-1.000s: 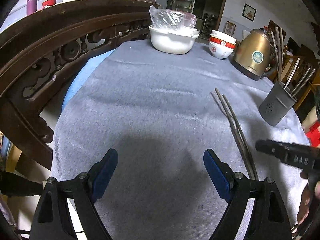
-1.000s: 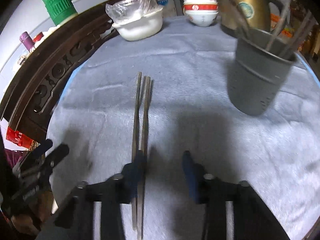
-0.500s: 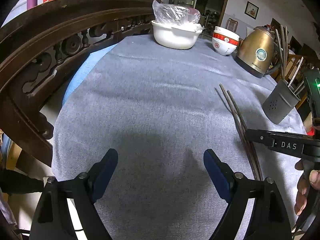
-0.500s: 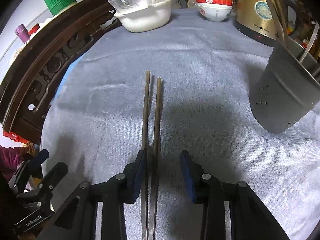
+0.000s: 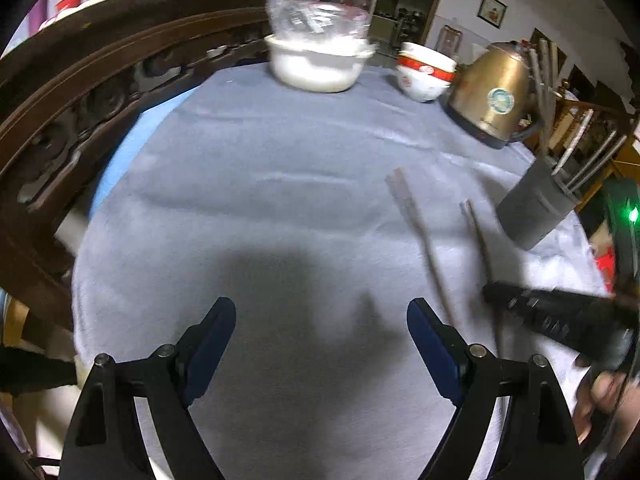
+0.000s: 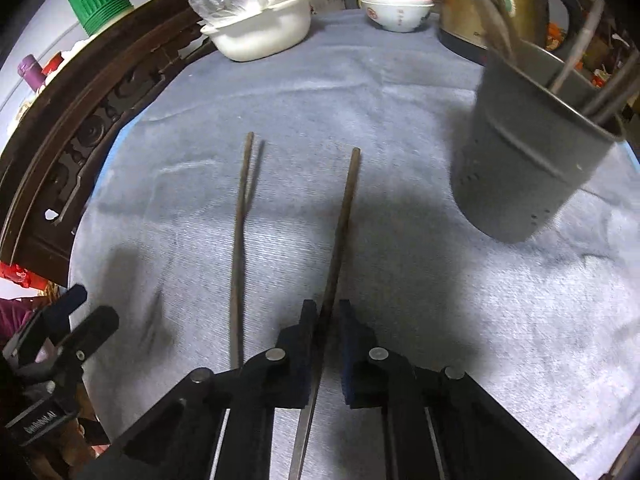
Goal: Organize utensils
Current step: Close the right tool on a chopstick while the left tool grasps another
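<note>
Grey-clothed table [image 6: 400,128], chopstick [image 6: 240,240], utensil holder [image 6: 528,168], bowls [image 6: 394,2], kettle [image 5: 490,96]

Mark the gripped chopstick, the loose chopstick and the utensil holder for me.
gripped chopstick [image 6: 344,208]: right wrist view, mid-shaft.
loose chopstick [image 6: 241,216]: right wrist view, mid-shaft.
utensil holder [image 6: 528,152]: right wrist view, outer wall.

Right gripper [image 6: 326,322] clamping chopstick [image 6: 342,228], holder [image 6: 528,160] beside

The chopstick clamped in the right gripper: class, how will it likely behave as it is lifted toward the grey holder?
The chopstick looks straight and thin, so probably stiff and light. The right gripper pinches it near one end, so the long free end may swing or pivot. The tall utensil holder might tip if knocked.
</note>
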A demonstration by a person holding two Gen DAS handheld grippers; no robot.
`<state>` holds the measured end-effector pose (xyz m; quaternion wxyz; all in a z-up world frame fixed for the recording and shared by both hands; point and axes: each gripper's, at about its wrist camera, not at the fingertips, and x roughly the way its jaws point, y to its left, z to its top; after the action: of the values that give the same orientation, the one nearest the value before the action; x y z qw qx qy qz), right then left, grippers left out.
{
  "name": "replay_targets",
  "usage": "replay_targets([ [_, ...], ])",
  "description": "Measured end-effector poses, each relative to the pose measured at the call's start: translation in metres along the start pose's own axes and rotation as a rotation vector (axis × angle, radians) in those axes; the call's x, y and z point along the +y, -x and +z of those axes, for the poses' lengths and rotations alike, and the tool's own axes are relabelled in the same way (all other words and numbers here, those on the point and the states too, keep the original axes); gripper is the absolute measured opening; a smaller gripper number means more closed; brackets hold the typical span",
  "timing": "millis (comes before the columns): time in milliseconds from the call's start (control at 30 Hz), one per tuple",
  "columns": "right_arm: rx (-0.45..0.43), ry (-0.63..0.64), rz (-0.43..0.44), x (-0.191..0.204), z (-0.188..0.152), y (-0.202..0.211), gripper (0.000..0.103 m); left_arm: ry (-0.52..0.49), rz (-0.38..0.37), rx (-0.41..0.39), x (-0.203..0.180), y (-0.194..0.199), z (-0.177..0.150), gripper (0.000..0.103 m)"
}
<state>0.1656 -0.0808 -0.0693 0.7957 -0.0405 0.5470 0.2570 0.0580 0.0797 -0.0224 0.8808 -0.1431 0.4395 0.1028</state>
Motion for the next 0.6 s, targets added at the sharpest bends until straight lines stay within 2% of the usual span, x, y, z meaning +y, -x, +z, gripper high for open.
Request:
replay_targets([
  [133,-0.006,-0.034,0.010,-0.016,-0.009,0.006,0.010,-0.040,-0.007,0.025,-0.031,-0.012,0.018,0.088],
  [300,-0.019,-0.077,0.032,-0.035,-0.017,0.012,0.009,-0.031,0.002,0.123,-0.057,-0.042,0.032,0.088],
  [400,-0.026,-0.089,0.051,-0.040,-0.019,0.013,0.009,-0.044,0.015,0.155,-0.066,-0.050,0.031,0.080],
  [433,-0.028,-0.090,0.055,-0.040,-0.019,0.013,0.009,-0.059,0.022,0.167,-0.069,-0.053,0.030,0.070],
  [467,-0.030,-0.090,0.056,-0.040,-0.019,0.013,0.009,-0.080,0.035,0.182,-0.072,-0.057,0.029,0.050],
  [500,-0.030,-0.088,0.057,-0.040,-0.019,0.013,0.009,-0.101,0.035,0.209,-0.074,-0.061,0.026,0.039],
  [533,-0.030,-0.087,0.058,-0.040,-0.019,0.013,0.009,-0.110,0.002,0.219,-0.074,-0.064,0.024,0.024],
  [567,-0.029,-0.086,0.062,-0.040,-0.019,0.012,0.009,-0.134,0.009,0.242,-0.075,-0.067,0.021,0.011],
  [600,-0.028,-0.084,0.065,-0.040,-0.019,0.012,0.009,-0.161,0.015,0.242,-0.077,-0.068,0.019,0.011],
])
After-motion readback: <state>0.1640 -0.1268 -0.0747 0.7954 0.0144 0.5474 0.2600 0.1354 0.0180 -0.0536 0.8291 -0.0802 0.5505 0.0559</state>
